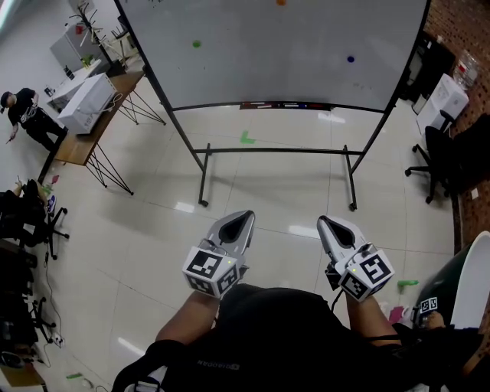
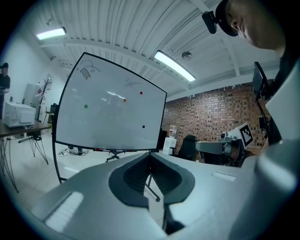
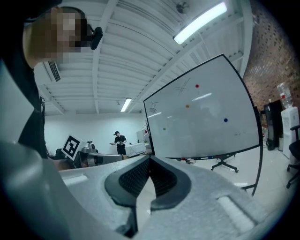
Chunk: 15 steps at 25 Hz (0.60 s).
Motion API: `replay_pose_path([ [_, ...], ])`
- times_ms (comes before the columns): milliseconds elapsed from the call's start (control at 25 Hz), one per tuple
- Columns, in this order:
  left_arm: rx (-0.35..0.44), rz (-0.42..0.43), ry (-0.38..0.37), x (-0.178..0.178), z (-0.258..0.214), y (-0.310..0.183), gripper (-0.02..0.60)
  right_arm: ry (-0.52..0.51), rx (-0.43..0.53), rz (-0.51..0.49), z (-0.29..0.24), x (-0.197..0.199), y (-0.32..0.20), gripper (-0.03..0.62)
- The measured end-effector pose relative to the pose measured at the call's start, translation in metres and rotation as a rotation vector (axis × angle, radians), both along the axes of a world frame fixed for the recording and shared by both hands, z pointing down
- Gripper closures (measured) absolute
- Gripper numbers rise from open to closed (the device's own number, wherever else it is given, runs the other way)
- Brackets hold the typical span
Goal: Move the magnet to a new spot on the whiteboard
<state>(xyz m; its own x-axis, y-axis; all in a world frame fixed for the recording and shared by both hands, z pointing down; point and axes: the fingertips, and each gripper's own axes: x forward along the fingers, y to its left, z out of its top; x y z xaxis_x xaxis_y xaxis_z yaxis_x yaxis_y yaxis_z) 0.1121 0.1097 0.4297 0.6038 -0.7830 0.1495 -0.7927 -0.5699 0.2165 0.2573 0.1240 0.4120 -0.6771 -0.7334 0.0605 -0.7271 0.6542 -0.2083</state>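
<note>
Whiteboard (image 1: 291,53) on a black stand fills the top centre of the head view, and the floor (image 1: 268,184) in front of it is pale tile. Four magnets sit on the board, well apart; which one is the task's cannot be told. Green magnet (image 1: 197,44) is toward the upper left of the board. Blue magnet (image 1: 351,58) is toward the right. Orange magnet (image 1: 281,2) is cut by the frame's top edge. Red magnet (image 3: 197,86) shows only in the gripper views, above the orange one.

Left tongs (image 1: 246,217) and right tongs (image 1: 322,222) sit low in the frame, side by side and apart, both pointing at the board and well short of it. Each gripper view shows its tips together with nothing between them. No magnet is touched.

Desk (image 1: 76,145) at upper left carries a white box (image 1: 88,103), and a person (image 1: 27,115) in dark clothes stands beside it. Office chair (image 1: 440,153) and brick wall (image 1: 459,31) are at the right edge.
</note>
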Motion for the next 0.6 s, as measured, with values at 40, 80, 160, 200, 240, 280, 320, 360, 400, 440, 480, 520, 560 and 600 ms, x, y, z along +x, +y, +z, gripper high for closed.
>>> replay_pose_path([
  [40,0.003,0.007,-0.003,-0.003,-0.001,0.000,0.565,-0.001,0.002,0.008,-0.001,-0.003,0.000,0.585],
  [80,0.006,0.014,-0.006,-0.008,-0.001,0.000,0.565,-0.003,0.003,0.016,-0.002,-0.008,-0.001,0.585],
  [160,0.011,0.018,-0.006,-0.021,-0.005,0.001,0.565,-0.006,0.001,0.020,-0.004,-0.021,0.000,0.585],
  [200,0.014,0.013,-0.003,-0.029,-0.007,0.001,0.565,-0.004,0.001,0.016,-0.004,-0.029,0.001,0.585],
  [240,0.018,0.006,0.002,-0.037,-0.009,0.000,0.565,-0.001,0.002,0.011,-0.004,-0.037,0.001,0.585],
  [280,0.022,0.000,0.005,-0.046,-0.009,-0.001,0.565,0.002,0.002,0.007,-0.004,-0.045,0.002,0.585],
  [320,0.024,-0.004,0.006,-0.054,-0.009,-0.001,0.565,0.003,0.002,0.006,-0.003,-0.053,0.002,0.585],
  [360,0.025,-0.005,0.006,-0.062,-0.008,-0.001,0.565,0.003,0.001,0.006,-0.002,-0.061,0.003,0.585],
  [400,0.025,-0.004,0.005,-0.069,-0.007,-0.001,0.565,0.003,0.000,0.007,-0.001,-0.069,0.004,0.585],
  [440,0.025,-0.001,0.006,-0.076,-0.006,0.000,0.565,0.005,-0.001,0.006,0.000,-0.076,0.005,0.585],
  [480,0.025,0.000,0.009,-0.081,-0.005,0.000,0.565,0.009,-0.002,0.005,0.001,-0.082,0.007,0.585],
  [520,0.024,0.002,0.012,-0.084,-0.005,0.000,0.565,0.012,-0.004,0.004,0.001,-0.086,0.008,0.585],
  [560,0.022,0.004,0.016,-0.086,-0.005,0.000,0.565,0.015,-0.006,0.005,0.000,-0.088,0.009,0.585],
  [600,0.020,0.006,0.019,-0.087,-0.006,-0.001,0.565,0.017,-0.006,0.007,-0.001,-0.089,0.010,0.585],
])
